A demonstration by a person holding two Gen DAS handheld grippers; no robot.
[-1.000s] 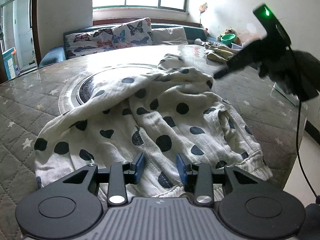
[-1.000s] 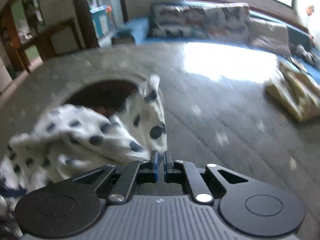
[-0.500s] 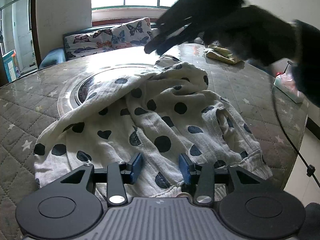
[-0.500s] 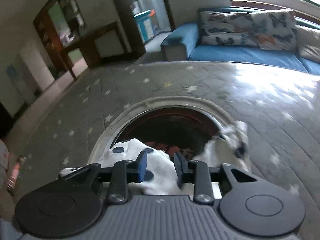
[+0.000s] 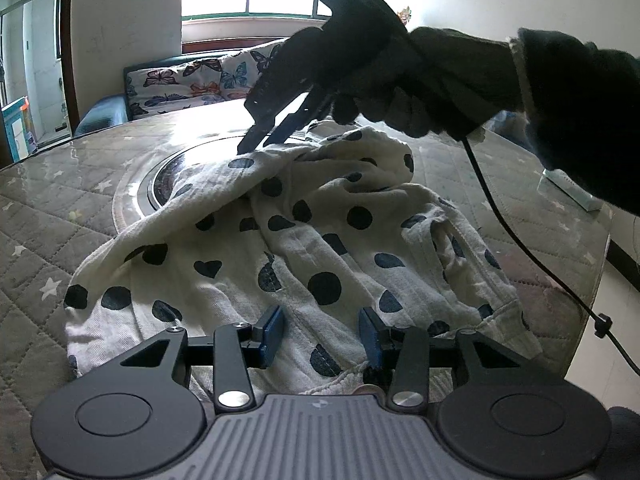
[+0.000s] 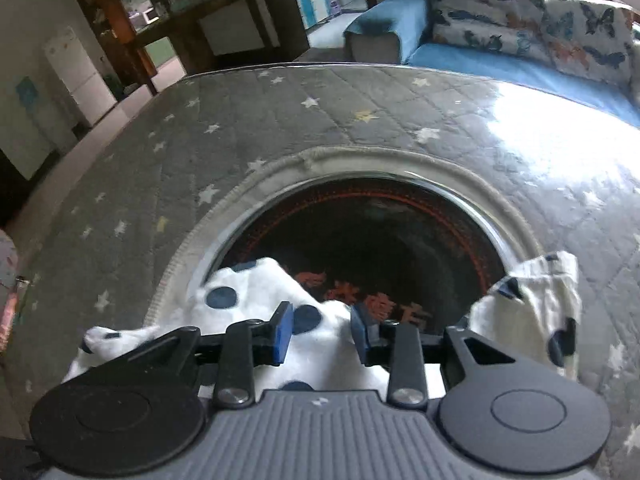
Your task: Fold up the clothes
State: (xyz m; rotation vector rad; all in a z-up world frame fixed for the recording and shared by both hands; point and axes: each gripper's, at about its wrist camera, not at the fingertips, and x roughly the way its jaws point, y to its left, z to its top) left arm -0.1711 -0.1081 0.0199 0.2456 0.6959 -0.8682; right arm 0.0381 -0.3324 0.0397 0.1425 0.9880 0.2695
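Observation:
A white garment with dark polka dots (image 5: 328, 240) lies crumpled on the round table's grey star-quilted cover (image 5: 52, 216). My left gripper (image 5: 322, 334) stands open low over the garment's near hem, its blue pads apart and not pressing the cloth. A person's dark-gloved hand (image 5: 420, 88) holds my right gripper (image 5: 262, 142) over the garment's far fold. In the right wrist view that gripper (image 6: 322, 334) is open, with a ridge of the dotted cloth (image 6: 248, 292) rising between its pads. Another corner of the garment (image 6: 536, 300) lies off to the right.
A round dark glass inset (image 6: 380, 248) with a raised rim sits in the table's middle, partly under the garment. A black cable (image 5: 516, 236) hangs from the right gripper. The table's edge (image 5: 596, 280) runs at the right. A blue sofa with butterfly cushions (image 6: 520, 28) stands behind.
The right gripper went from shut to open and swung left across the table to the garment's far fold. The left gripper's pads stand slightly wider; the garment barely shifted.

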